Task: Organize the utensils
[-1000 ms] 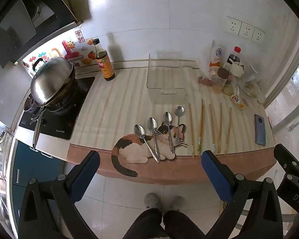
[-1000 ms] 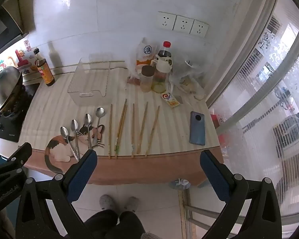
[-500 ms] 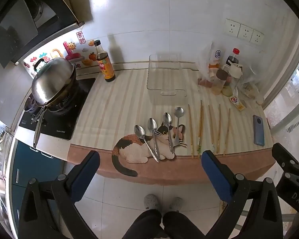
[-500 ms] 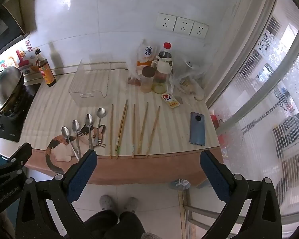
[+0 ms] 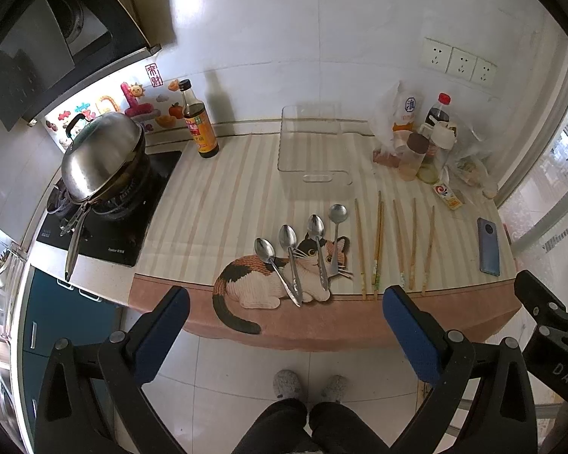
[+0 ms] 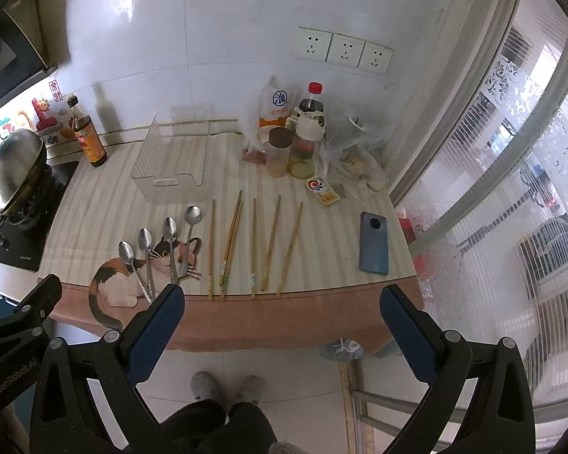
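Little is changed since a second ago: both grippers are drawn very slightly back from the counter, so the utensils are seen a touch smaller, and nothing on the cloth is displaced. The left gripper (image 5: 286,321) is held above the floor short of the counter edge, its jaws spread wide with nothing between them. The right gripper (image 6: 282,317) is held likewise, jaws wide and empty. Four metal spoons (image 5: 303,253) are laid side by side near the front edge of the striped tablecloth (image 5: 227,196), their handles crossing the printed cat (image 5: 261,283). Just to their right, six wooden chopsticks (image 6: 246,242) are set out in a loose row, two of them touching. A clear plastic organizer tray (image 5: 314,151) is placed behind the spoons, near the wall, apart from them. A blue phone (image 6: 374,243) is seen lying flat near the counter's right end, and a covered wok (image 5: 102,155) on the stove at the left.
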Demonstrator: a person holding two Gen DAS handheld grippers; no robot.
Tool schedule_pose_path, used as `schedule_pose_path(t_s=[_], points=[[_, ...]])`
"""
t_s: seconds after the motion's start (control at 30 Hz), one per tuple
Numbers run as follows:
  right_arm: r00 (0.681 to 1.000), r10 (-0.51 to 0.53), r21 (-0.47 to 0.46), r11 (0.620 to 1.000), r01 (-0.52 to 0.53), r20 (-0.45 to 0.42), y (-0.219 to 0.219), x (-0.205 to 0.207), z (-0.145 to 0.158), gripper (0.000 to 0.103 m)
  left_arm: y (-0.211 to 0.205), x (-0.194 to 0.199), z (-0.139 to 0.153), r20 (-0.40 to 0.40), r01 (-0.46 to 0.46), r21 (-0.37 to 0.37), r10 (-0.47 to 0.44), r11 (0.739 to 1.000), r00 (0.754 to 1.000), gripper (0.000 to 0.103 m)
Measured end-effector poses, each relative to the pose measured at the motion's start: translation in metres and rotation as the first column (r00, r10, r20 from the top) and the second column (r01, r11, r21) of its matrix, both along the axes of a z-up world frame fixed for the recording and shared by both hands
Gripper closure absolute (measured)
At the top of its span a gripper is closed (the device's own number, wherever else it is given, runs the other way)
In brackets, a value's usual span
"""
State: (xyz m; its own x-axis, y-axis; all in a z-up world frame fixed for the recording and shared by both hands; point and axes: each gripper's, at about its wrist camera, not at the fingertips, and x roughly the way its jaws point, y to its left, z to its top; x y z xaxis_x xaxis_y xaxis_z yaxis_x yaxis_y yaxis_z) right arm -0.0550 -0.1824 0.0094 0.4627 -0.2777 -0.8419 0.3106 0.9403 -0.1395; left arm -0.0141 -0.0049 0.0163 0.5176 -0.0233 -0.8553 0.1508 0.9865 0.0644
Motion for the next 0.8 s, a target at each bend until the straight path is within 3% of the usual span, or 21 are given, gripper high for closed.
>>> schedule_pose_path(t_s=[0.8], points=[[1.000,0.003,0.003,1.000,-0.003,0.011,0.008,-0.011,0.012,0.000,0.005,-0.004,0.012,0.011,-0.006,-0.010,0.006,1.000,1.000,0.000]])
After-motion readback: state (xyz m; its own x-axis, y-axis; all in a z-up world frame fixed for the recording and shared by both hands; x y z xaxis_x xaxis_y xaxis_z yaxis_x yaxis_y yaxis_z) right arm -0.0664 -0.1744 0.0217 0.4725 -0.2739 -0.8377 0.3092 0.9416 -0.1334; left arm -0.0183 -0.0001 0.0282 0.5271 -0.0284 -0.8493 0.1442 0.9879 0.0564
